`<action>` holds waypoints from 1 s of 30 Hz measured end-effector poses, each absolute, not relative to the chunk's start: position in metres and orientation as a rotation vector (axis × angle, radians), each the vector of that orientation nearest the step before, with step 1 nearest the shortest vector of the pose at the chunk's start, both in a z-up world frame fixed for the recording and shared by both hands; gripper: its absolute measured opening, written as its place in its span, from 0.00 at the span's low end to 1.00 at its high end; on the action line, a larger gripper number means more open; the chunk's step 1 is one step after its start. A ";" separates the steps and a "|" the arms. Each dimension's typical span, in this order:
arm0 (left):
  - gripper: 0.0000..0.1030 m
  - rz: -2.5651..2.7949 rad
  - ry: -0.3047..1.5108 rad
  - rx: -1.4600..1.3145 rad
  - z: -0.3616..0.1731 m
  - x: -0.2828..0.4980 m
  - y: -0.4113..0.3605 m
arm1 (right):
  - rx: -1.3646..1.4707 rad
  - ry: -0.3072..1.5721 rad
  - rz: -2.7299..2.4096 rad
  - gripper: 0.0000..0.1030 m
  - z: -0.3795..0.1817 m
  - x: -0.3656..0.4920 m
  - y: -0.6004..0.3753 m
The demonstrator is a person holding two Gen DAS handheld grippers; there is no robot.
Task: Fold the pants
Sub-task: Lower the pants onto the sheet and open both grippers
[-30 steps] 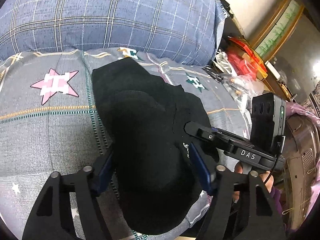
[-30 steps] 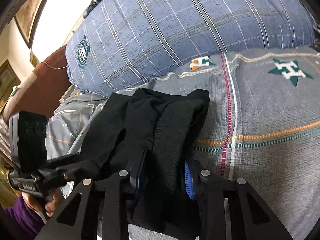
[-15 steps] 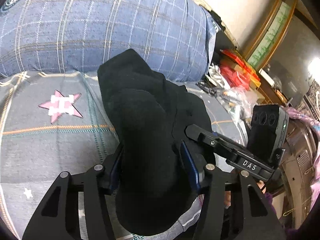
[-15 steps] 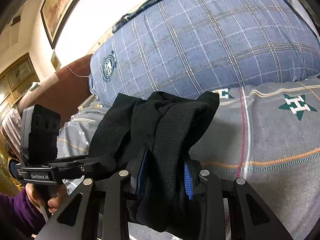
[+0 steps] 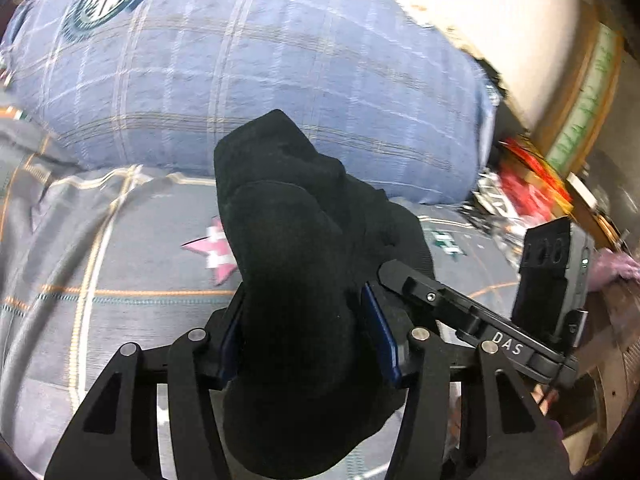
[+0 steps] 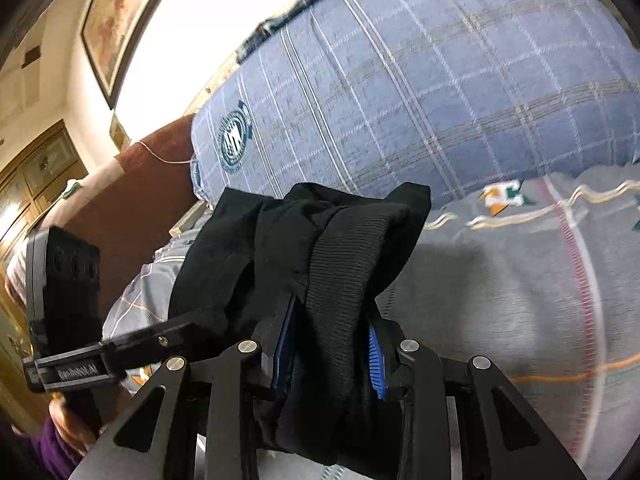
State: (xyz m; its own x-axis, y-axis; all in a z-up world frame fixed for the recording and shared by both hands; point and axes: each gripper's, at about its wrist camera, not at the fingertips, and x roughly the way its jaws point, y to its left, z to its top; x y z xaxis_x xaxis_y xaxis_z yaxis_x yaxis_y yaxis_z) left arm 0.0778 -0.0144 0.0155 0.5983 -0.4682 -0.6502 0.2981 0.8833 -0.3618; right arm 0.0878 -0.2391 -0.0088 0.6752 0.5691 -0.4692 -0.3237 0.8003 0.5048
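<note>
Both claws are clamped on the soft black folded pants: left claw, right claw, above the grey star-patterned bed.

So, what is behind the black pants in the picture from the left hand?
Behind the black pants stands a big blue checked pillow and under them lies the grey star-patterned bedspread. The pants hide part of the pink star and the bedspread beneath.

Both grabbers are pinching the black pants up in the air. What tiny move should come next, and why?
Probably carry the black pants forward and lower them flat onto the grey bedspread. The left gripper and right gripper each pinch a bunched fold, so the cloth hangs off the bed and needs laying down to crease neatly.
</note>
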 end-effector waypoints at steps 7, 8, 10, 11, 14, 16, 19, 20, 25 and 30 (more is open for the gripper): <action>0.52 -0.238 0.896 -0.149 -0.031 0.099 -0.001 | 0.321 0.903 0.350 0.43 -0.061 0.124 -0.212; 0.52 -0.232 0.908 -0.152 -0.035 0.099 -0.001 | 0.308 0.909 0.328 0.48 -0.064 0.124 -0.212; 0.53 -0.221 0.904 -0.141 -0.036 0.097 0.001 | 0.314 0.923 0.320 0.54 -0.063 0.124 -0.215; 0.53 -0.221 0.898 -0.132 -0.033 0.094 -0.001 | 0.317 0.922 0.324 0.55 -0.061 0.123 -0.217; 0.53 -0.180 0.856 -0.080 -0.021 0.087 -0.004 | 0.298 0.851 0.299 0.55 -0.047 0.115 -0.226; 0.53 -0.160 0.825 -0.053 -0.018 0.082 -0.003 | 0.291 0.776 0.299 0.55 -0.035 0.106 -0.230; 0.53 -0.130 0.828 0.006 -0.025 0.082 -0.007 | 0.252 0.683 0.340 0.52 -0.022 0.092 -0.225; 0.53 -0.124 0.840 0.017 -0.031 0.082 -0.007 | 0.230 0.674 0.361 0.43 -0.021 0.090 -0.219; 0.54 -0.122 0.879 0.034 -0.034 0.080 -0.007 | 0.181 0.879 0.371 0.31 -0.055 0.109 -0.198; 0.66 -0.121 0.773 0.075 0.005 0.053 -0.002 | 0.231 0.765 0.351 0.36 -0.027 0.080 -0.214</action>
